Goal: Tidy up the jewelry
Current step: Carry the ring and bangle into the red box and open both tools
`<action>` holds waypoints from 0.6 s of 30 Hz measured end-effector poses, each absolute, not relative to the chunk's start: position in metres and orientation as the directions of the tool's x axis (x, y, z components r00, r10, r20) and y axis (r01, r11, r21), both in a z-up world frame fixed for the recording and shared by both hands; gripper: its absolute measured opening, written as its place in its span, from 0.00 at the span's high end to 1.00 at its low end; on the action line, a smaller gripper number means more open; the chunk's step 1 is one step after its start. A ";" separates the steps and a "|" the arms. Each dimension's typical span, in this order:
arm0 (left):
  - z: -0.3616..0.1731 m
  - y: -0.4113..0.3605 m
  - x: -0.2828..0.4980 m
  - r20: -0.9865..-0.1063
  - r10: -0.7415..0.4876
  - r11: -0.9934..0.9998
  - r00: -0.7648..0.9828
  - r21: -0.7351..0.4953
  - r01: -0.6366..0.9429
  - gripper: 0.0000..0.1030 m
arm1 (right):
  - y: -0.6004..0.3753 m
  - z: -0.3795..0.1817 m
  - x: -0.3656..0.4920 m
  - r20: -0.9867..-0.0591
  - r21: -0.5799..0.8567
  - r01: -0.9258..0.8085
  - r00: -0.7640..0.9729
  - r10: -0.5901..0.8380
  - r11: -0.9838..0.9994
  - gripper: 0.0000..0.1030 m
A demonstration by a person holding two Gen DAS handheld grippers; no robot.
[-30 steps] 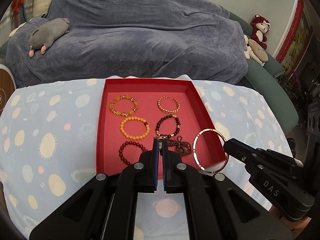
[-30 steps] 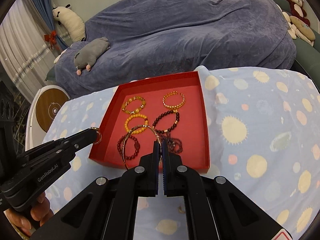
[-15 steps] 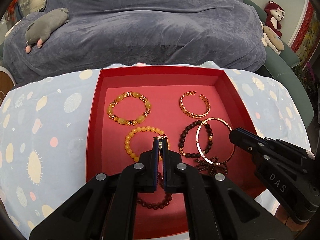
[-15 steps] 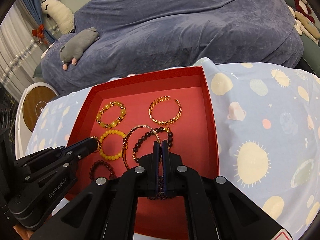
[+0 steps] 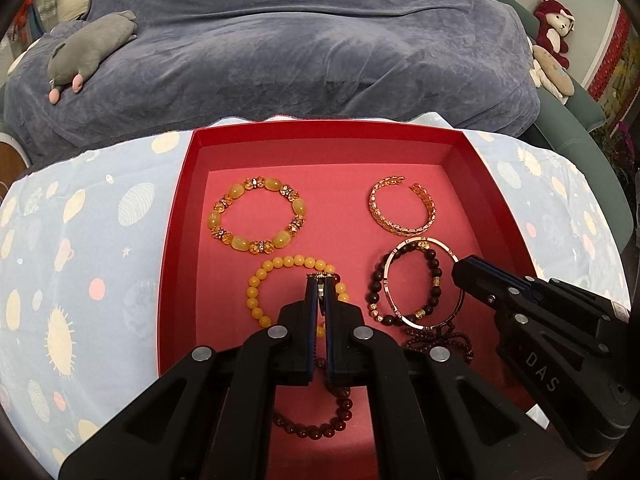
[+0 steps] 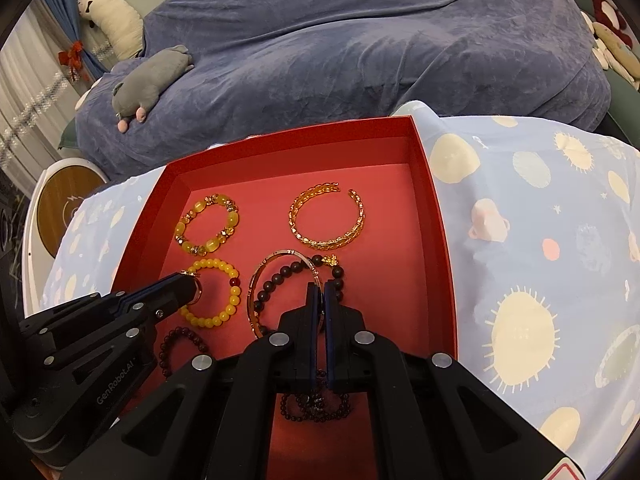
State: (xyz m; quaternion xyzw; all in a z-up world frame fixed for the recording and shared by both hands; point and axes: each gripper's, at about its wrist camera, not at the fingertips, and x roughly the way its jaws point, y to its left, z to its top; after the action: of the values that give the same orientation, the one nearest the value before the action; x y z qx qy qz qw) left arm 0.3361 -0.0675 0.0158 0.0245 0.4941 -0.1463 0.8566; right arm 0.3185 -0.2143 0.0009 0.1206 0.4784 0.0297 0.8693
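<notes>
A red tray (image 5: pixel 173 240) holds several bracelets: an amber one with crystal spacers (image 5: pixel 256 216), a gold cuff (image 5: pixel 400 212), a yellow bead one (image 5: pixel 256 292) and a dark bead one (image 5: pixel 434 276). My left gripper (image 5: pixel 319 286) is shut on a small gold ring (image 5: pixel 319 276) just above the yellow beads. My right gripper (image 6: pixel 319 292) is shut on a thin rose-gold bangle (image 6: pixel 280 254), which hangs tilted over the dark bead bracelet (image 6: pixel 296 268). Each gripper shows in the other's view: the right gripper (image 5: pixel 460 274), the left gripper (image 6: pixel 192 286).
A dark red bead bracelet (image 5: pixel 320 428) and a heap of dark beads (image 5: pixel 440 344) lie at the tray's near side. The tray sits on a pale blue planet-print cloth (image 5: pixel 80 260). Behind stands a blue-covered sofa (image 5: pixel 300 40) with a grey plush toy (image 5: pixel 92 52).
Both grippers came forward and down from the tray's near edge to over its middle, carrying the ring and the bangle. Over the last half second they hardly moved.
</notes>
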 end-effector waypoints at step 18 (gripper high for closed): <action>0.056 -0.041 0.288 -0.801 -0.185 0.975 0.569 -0.078 0.208 0.41 | -0.237 0.036 0.269 -0.796 0.230 0.118 0.593 0.117 0.966 0.63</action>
State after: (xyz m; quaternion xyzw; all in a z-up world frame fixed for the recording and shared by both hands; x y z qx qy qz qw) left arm 0.2882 -0.0407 0.0555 0.0124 0.4510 -0.1109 0.8855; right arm 0.2688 -0.2373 0.0359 0.1301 0.4509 -0.0002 0.8830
